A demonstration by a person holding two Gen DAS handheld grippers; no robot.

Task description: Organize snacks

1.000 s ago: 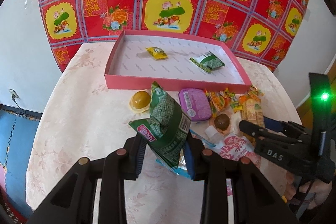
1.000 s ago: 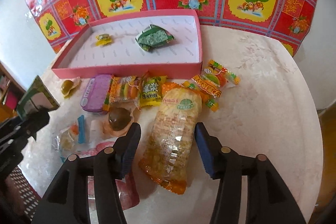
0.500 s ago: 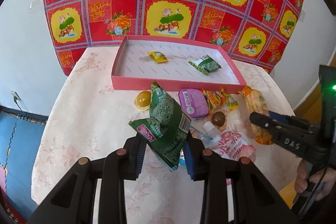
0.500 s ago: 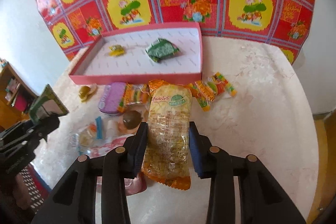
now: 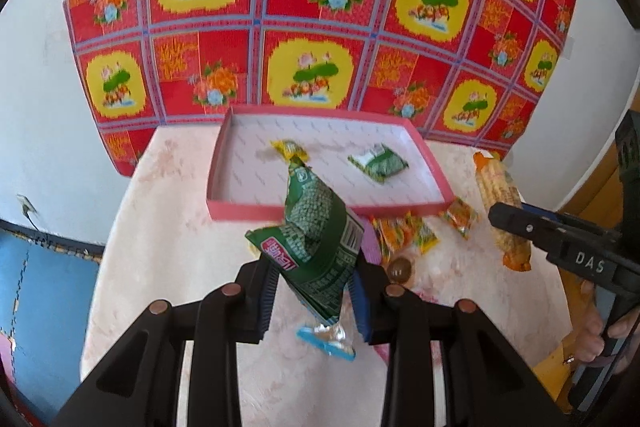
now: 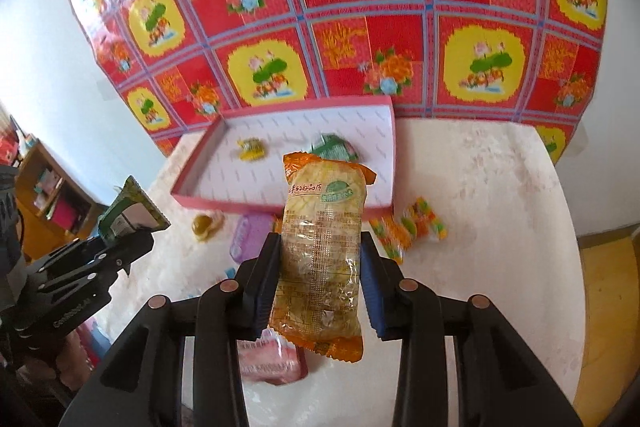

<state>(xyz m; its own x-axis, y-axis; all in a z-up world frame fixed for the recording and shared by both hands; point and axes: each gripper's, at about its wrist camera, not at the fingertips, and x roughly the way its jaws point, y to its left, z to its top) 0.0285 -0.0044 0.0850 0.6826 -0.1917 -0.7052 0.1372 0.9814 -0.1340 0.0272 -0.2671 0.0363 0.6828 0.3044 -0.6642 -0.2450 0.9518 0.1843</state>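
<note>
My left gripper (image 5: 314, 291) is shut on a green snack packet (image 5: 316, 239), held up above the table. My right gripper (image 6: 320, 279) is shut on a long orange-ended cracker pack (image 6: 324, 247), also lifted off the table. That cracker pack (image 5: 502, 203) also shows at the right of the left wrist view, and the green packet (image 6: 128, 211) at the left of the right wrist view. Behind both stands a pink shallow tray (image 5: 328, 209) with a small yellow packet (image 5: 290, 150) and a small green packet (image 5: 378, 163) inside.
On the round pale table (image 5: 168, 227), in front of the tray, lie several loose snacks: orange candy packets (image 5: 404, 237), a brown jelly cup (image 5: 400, 269), a purple tin (image 6: 250, 237), a pink packet (image 6: 272, 363). A red flowered cloth (image 5: 320, 27) hangs behind.
The right gripper closed on the cracker pack and lifted it off the table. The left gripper rose with the green packet, so the table and tray look farther away.
</note>
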